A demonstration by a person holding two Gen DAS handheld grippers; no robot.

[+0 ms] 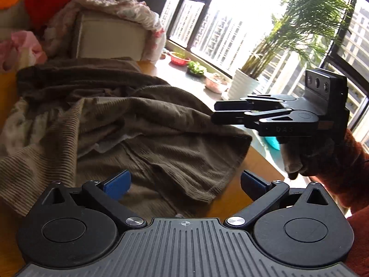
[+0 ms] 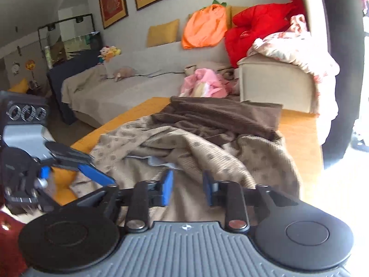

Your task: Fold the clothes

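On the wooden table (image 2: pixel 297 124) in front of you lies the clothing, a rumpled heap with a beige ribbed sweater (image 1: pixel 147 138) nearest you and a darker brown garment (image 2: pixel 219 115) bunched beyond it, toward the sofa (image 2: pixel 143 80). Both of your tools hang above the pile with nothing in them: the left gripper (image 1: pixel 184 183) has its blue pads spread wide over the sweater's hem, and the right gripper (image 2: pixel 188 190) shows a clear gap between its pads, with cloth only below, not between. In the left view the right gripper sits off the table's window side, clear of the fabric. By the look of it, you are between grasps, early in the fold, since nothing lies flat or squared yet. Your next move likely calls for picking two matching points, say the hem corners or the shoulders, then lowering both tools, pinching one layer only, and drawing the sweater out flat before you fold
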